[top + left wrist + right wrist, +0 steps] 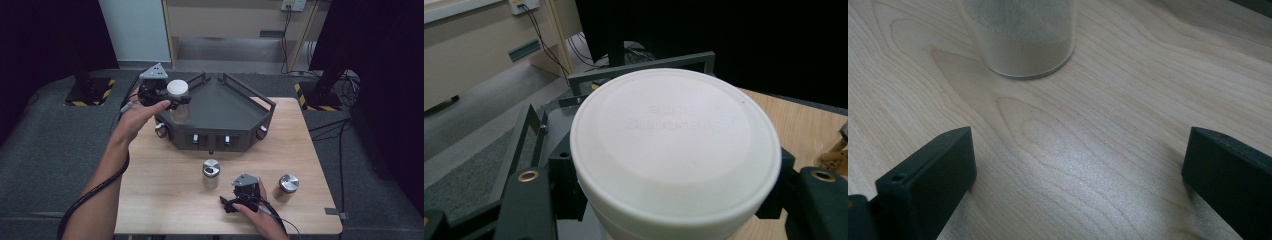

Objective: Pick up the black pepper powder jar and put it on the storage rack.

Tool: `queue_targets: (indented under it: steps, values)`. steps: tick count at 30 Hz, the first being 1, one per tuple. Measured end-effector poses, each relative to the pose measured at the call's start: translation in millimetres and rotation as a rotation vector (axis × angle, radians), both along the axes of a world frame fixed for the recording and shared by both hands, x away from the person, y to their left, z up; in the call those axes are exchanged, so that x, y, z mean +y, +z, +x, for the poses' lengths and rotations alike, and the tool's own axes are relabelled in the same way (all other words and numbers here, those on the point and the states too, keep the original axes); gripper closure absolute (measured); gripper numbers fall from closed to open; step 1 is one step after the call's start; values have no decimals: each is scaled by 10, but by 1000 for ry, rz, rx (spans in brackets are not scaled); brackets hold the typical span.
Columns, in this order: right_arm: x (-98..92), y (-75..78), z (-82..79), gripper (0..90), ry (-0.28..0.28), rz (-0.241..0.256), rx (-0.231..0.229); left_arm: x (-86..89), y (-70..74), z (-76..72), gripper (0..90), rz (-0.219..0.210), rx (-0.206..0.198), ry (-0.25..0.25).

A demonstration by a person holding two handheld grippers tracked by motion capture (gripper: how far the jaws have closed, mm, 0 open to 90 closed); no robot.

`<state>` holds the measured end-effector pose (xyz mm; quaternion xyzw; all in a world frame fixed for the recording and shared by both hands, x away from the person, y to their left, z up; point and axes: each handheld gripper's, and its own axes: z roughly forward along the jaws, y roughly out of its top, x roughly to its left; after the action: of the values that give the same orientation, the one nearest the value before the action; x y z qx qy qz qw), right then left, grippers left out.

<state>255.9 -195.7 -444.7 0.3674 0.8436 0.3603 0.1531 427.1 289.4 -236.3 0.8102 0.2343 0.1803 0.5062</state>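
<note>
L gripper is clamped on a white-lidded jar, one jaw on each side of it just under the lid; held up at the near-left corner of the dark tray, above the tray's left wall. In the left gripper view the white lid sits between the jaws, w/ a tray rail right behind it at the far side. Can't tell if the jar base touches the tray floor or hangs clear.

Tray takes up the far half of the wooden table; its floor is bare right of the jar, so plenty of room inside. Raised rails run along its far and right edges.

R gripper rests low on the table near the near edge, jaws wide apart, nothing between them but wood. A metal-capped jar stands just far-left of it, apart; its base shows ahead of the jaws. 2nd metal-capped jar stands to the right, near the table's right edge, also apart from the gripper.
</note>
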Motion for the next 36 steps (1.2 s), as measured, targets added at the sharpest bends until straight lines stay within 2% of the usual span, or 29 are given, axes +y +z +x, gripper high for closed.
queue_targets:
  steps: [7, 13, 29, 36]
  values:
    - [1, -1, -4, 9, -2, 0, -1, -2, -41, 80, 328, -11, -5, 12]
    - [2, -1, -7, 9, -3, 0, 0, -18, -49, 132, 328, 3, -6, 17]
    - [3, 0, -11, 9, -5, 1, 1, -51, -210, 249, 328, 14, 27, 38]
    - [2, 0, -11, 9, -5, 1, 1, -64, -287, 281, 328, 5, 35, 46]
